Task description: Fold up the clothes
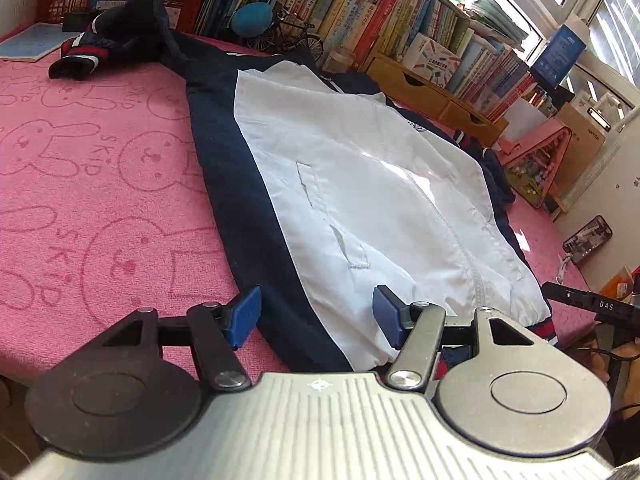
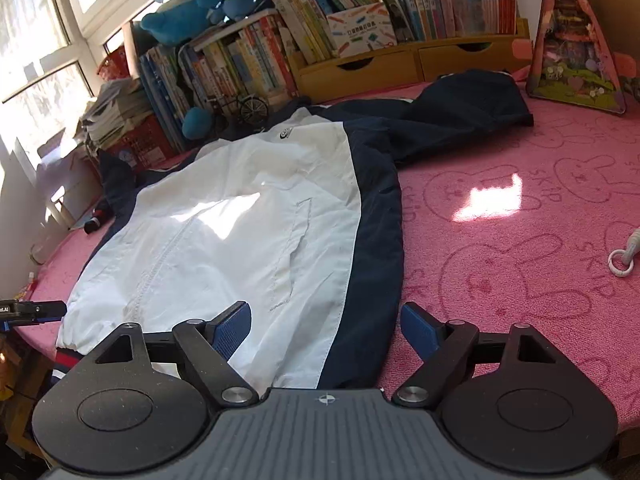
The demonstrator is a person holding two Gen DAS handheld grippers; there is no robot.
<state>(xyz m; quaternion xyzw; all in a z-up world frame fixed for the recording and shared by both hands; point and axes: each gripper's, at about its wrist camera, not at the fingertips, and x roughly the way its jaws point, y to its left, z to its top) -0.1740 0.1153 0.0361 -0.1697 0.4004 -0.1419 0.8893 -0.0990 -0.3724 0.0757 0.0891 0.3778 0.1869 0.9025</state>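
A pink rabbit-print cover (image 1: 100, 184) carries the white-and-navy jacket (image 1: 360, 184), spread flat before bookshelves (image 2: 360, 12). Only the left view shows a phone (image 1: 588, 236) at three o'clock; only the right shows blue plush toys (image 2: 192, 4) at eleven. The left gripper (image 1: 316, 316) and right gripper (image 2: 326, 330) gape wide over the hem, holding nothing.

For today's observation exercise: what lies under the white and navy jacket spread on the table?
The jacket lies flat on a pink rabbit-print cloth, which shows all around it. Whatever is beneath that cloth, and the jacket's back side, is covered and cannot be seen.
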